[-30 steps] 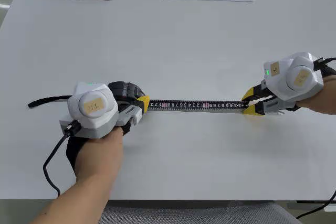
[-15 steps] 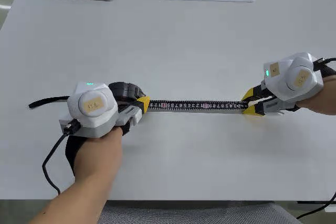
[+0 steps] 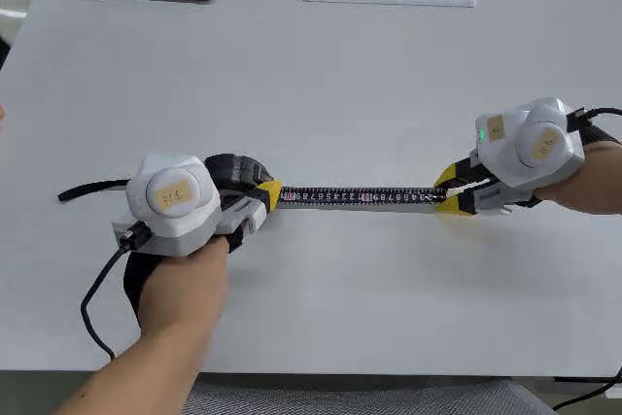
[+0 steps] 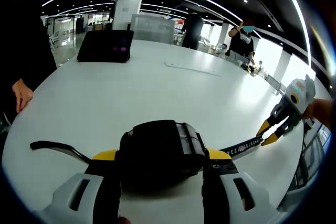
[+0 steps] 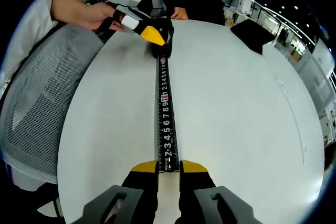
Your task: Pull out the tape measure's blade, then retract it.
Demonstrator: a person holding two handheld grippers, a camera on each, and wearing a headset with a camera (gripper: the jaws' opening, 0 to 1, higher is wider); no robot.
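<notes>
Blade (image 5: 166, 109) numerals 2 to 9

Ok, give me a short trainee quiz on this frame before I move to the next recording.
1. True or false: the left gripper is shut on the tape measure case.
2. The right gripper grips: A) the end of the blade, B) the case, C) nothing.
3. Fill in: the blade's numbers face ___.
Key: 1 true; 2 A; 3 up.
</notes>
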